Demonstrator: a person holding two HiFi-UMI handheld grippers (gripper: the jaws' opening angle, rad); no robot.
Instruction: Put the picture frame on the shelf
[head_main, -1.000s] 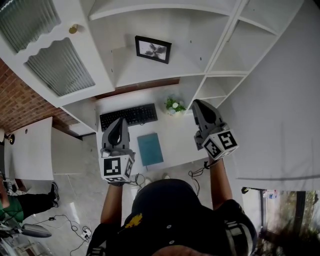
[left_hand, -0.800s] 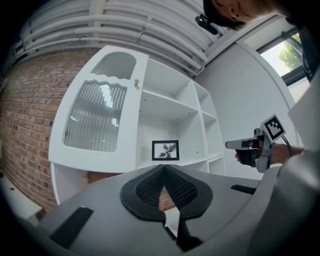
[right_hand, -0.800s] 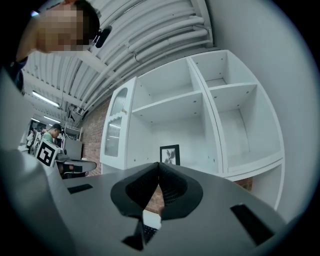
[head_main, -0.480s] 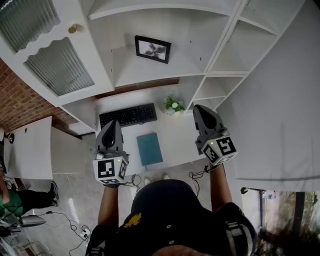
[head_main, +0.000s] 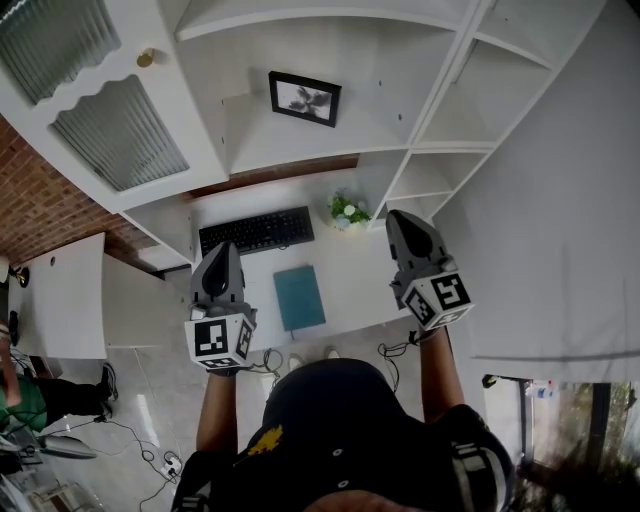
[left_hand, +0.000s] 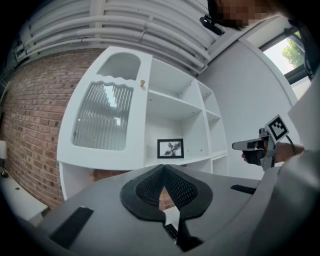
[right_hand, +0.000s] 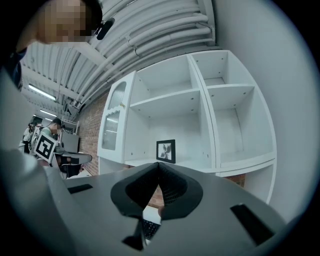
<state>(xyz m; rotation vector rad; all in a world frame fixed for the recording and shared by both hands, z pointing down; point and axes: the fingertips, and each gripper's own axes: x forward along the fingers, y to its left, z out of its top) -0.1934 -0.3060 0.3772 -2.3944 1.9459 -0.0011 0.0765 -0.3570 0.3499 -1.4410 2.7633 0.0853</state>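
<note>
The black picture frame (head_main: 304, 98) stands upright on a white shelf (head_main: 300, 145) of the wall unit, well ahead of both grippers. It also shows in the left gripper view as the picture frame (left_hand: 170, 148) and in the right gripper view as the picture frame (right_hand: 166, 151). My left gripper (head_main: 222, 250) hangs over the desk's left end, jaws shut and empty. My right gripper (head_main: 402, 218) hovers at the desk's right end, also shut with nothing in it. In their own views the left gripper (left_hand: 164, 172) and right gripper (right_hand: 159, 167) point toward the shelves.
On the white desk (head_main: 350, 280) lie a black keyboard (head_main: 256, 230), a teal book (head_main: 300, 297) and a small potted plant (head_main: 349, 211). A ribbed-glass cabinet door (head_main: 118, 135) stands at the left. Open shelf bays (head_main: 440, 175) are on the right. Cables (head_main: 150, 455) lie on the floor.
My left gripper has drawn back a little, down and to the left. The right gripper and the picture frame have stayed put.
</note>
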